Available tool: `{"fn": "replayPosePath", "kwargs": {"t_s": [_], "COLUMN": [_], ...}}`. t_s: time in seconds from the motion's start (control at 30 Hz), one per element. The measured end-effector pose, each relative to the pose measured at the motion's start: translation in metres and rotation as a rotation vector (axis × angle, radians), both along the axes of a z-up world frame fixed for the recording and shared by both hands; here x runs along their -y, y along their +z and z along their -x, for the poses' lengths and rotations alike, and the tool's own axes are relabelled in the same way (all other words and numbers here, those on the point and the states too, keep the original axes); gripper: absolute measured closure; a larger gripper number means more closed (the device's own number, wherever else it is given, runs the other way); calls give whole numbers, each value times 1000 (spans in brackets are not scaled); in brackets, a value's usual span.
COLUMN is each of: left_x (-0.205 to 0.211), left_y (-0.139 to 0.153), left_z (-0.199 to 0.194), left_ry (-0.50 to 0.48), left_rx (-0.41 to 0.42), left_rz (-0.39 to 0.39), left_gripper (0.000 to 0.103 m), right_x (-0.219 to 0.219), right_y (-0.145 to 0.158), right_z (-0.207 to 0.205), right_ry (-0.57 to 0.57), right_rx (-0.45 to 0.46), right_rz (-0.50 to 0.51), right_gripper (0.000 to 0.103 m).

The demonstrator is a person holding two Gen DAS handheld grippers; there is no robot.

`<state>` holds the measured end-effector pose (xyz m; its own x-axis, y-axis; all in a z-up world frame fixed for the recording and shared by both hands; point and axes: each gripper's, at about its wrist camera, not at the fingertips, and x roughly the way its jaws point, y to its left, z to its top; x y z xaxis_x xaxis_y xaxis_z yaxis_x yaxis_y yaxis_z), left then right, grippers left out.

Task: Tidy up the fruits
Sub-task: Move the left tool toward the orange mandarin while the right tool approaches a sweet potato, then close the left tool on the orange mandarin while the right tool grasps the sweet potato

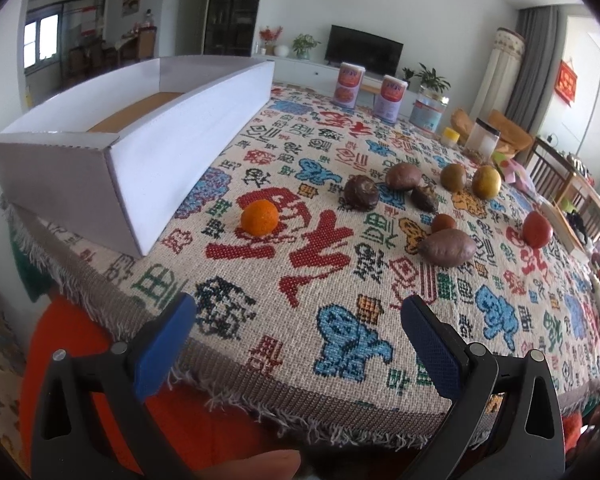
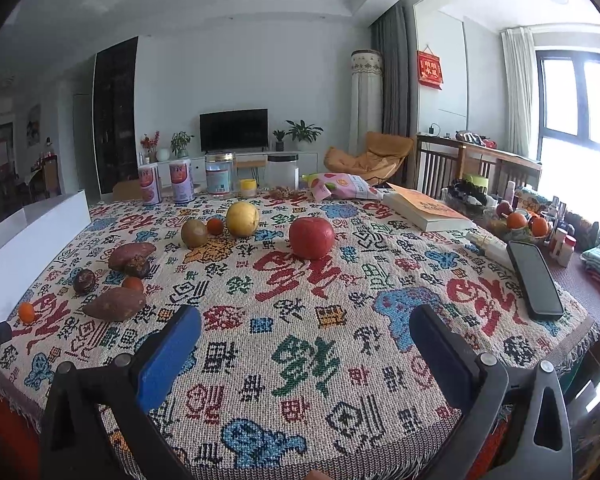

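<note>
Both hand-held grippers, left point(image 1: 298, 312) and right point(image 2: 306, 322), hang wide open, holding nothing. The small orange point(image 1: 259, 218) sits on the worktop point(image 1: 340, 280) just beside the white box point(image 1: 140, 140). Looks light, firm-ish, rolls easily, so I'd pinch across its middle, gently.

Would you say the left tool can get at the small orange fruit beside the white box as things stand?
Probably yes. The left tool is open, and only bare tablecloth lies between it and the orange fruit. The white box stands just left, apart from it.
</note>
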<state>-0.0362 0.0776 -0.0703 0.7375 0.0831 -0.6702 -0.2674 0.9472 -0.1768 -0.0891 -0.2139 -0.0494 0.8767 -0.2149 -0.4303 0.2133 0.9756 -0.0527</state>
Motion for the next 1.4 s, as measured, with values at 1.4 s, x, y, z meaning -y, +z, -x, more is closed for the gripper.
{"fn": "replayPosePath", "kwargs": {"t_s": [1.4], "left_x": [34], "left_y": [-17], "left_z": [-35], "left_ry": [-233], "left_rx": [-68], "left_rz": [-184], "left_gripper": [1], "right_x": [-17], "right_y": [-84], "right_z": [-57], "right_ry": [170], "right_rx": [-293], "right_rz": [-43], "right_gripper": [0]}}
